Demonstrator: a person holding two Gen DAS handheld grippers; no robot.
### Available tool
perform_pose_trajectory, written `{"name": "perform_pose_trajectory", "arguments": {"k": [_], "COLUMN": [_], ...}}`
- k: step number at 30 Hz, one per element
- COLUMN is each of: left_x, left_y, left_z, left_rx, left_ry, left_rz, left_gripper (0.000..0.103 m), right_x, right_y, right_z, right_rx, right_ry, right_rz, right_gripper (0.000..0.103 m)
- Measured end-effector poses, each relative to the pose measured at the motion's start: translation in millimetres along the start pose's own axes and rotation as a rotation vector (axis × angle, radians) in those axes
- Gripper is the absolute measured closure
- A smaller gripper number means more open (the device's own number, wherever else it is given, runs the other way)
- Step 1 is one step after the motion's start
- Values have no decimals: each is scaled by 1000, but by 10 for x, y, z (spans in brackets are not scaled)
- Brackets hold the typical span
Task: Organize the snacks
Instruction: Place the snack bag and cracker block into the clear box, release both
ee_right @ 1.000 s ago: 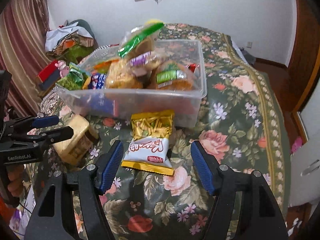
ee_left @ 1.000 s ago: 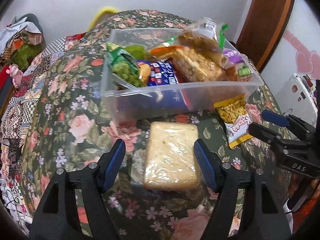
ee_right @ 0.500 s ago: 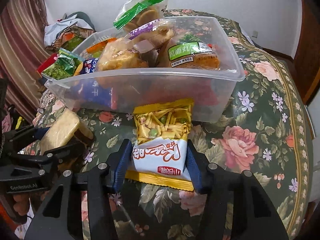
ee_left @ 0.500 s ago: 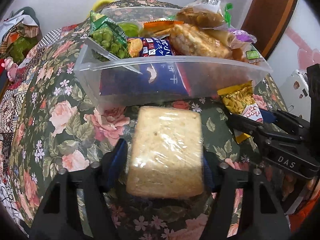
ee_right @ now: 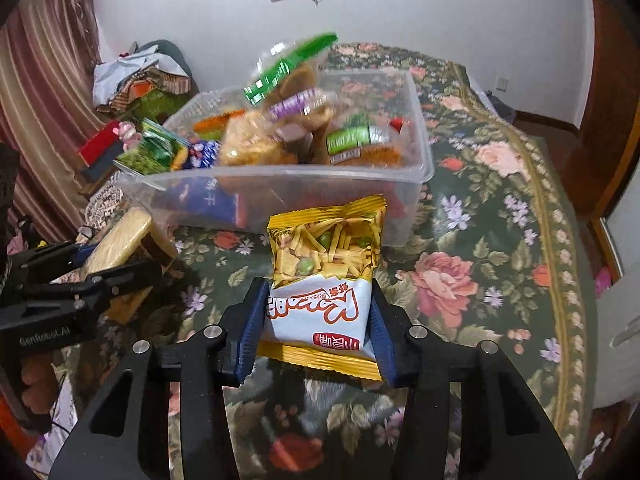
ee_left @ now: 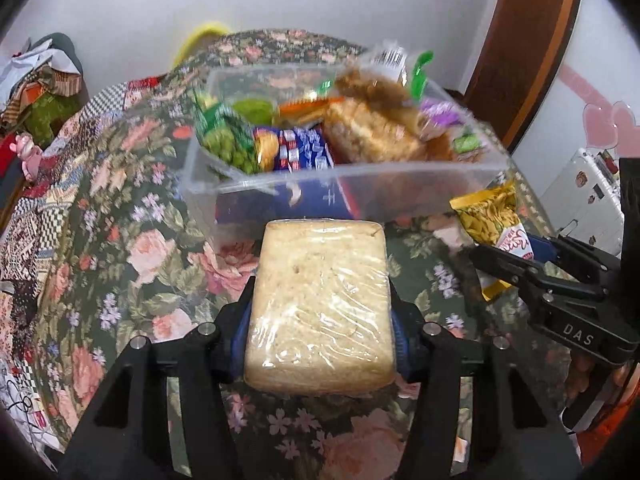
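My left gripper (ee_left: 320,332) is shut on a plastic-wrapped pale cake block (ee_left: 320,300) and holds it above the floral tablecloth, just short of the clear plastic bin (ee_left: 400,176). My right gripper (ee_right: 318,320) is shut on a yellow-and-white snack packet (ee_right: 324,276) and holds it in front of the same bin (ee_right: 280,188). The bin is full of several snack bags. The packet also shows in the left wrist view (ee_left: 490,224), and the cake block in the right wrist view (ee_right: 120,236).
The bin stands in the middle of a table under a floral cloth (ee_right: 480,240). Clothes and clutter lie beyond the table at the left (ee_right: 136,84). A wooden door (ee_left: 532,40) is at the right.
Both grippers have closed on their snacks and lifted them off the cloth. The bin now looks farther and lower than half a second ago.
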State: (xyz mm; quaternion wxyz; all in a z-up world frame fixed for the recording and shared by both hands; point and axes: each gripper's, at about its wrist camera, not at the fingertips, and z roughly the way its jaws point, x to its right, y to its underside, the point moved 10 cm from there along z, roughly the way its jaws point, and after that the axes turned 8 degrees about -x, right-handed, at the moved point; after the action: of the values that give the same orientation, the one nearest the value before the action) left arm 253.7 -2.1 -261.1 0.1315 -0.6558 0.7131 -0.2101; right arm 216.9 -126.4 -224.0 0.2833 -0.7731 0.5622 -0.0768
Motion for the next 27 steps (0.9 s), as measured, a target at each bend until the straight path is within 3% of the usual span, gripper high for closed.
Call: {"name": "perform_pose_trajectory", "arguments": {"k": [13, 27], "left_x": [89, -31], "left_y": [-419, -1024], "left_z": [-527, -451], "left_rx": [137, 200], "left_ry": [7, -11], "left_rz": [2, -31], "left_gripper": [48, 48], "right_x": [2, 201], "right_y": [-399, -929], "right_z": [-467, -525], "right_rx": [144, 223], "right_ry": [13, 54], "right_rz": [-4, 5], "right_gripper": [59, 59]}}
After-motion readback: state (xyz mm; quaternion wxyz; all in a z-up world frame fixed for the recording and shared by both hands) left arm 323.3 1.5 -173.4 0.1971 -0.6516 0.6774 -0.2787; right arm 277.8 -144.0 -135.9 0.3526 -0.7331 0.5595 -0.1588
